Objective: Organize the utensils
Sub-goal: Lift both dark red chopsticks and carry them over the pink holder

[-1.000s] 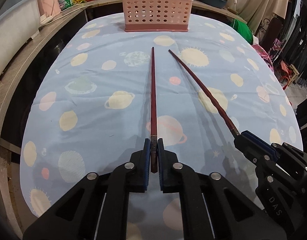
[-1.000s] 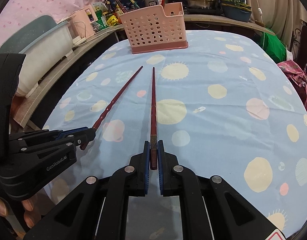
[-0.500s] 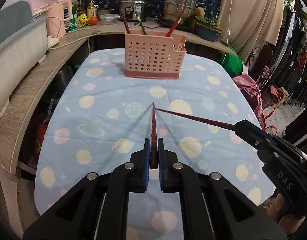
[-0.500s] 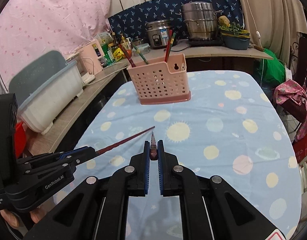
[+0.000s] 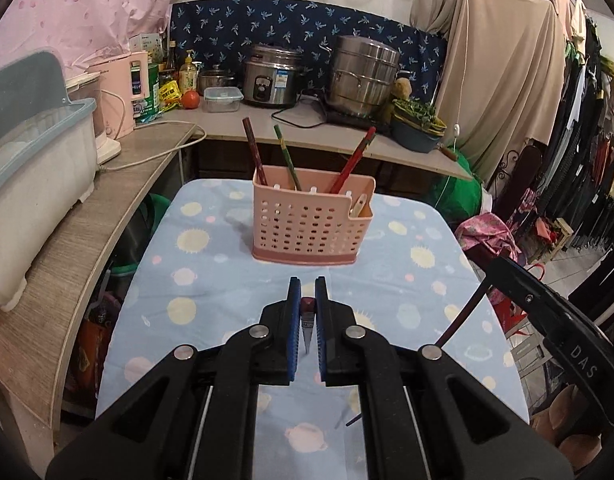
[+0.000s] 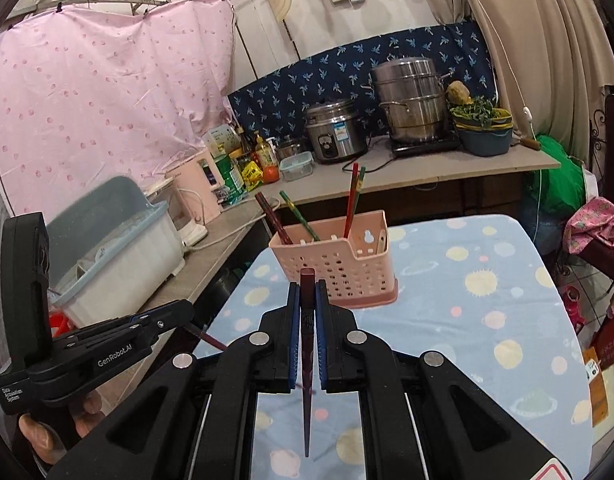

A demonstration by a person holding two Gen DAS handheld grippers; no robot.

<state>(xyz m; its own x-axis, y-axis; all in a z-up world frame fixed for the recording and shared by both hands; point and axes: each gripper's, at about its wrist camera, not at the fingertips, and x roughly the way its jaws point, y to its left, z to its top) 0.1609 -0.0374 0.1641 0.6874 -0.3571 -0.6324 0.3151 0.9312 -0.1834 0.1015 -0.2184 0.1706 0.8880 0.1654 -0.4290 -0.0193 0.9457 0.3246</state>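
Note:
A pink perforated utensil holder (image 5: 311, 222) stands upright at the far end of the table, with several chopsticks and a pale spoon in it; it also shows in the right wrist view (image 6: 339, 266). My left gripper (image 5: 307, 294) is shut on a dark red chopstick (image 5: 307, 326), lifted above the cloth, tip hanging down. My right gripper (image 6: 307, 294) is shut on a second dark red chopstick (image 6: 306, 364), its tip also pointing down. Each gripper appears in the other's view, the right one (image 5: 483, 286) and the left one (image 6: 187, 316).
The table has a light blue planet-print cloth (image 5: 211, 280). A wooden counter (image 5: 83, 240) runs along the left with a white dish box (image 5: 31, 184). A back counter holds a rice cooker (image 5: 273, 76) and a steel pot (image 5: 365, 76). Clothes hang at the right.
Both grippers have lifted their chopsticks off the cloth and tilted up, so the sticks now hang tip-down. The holder now shows lower and nearer the middle of both views.

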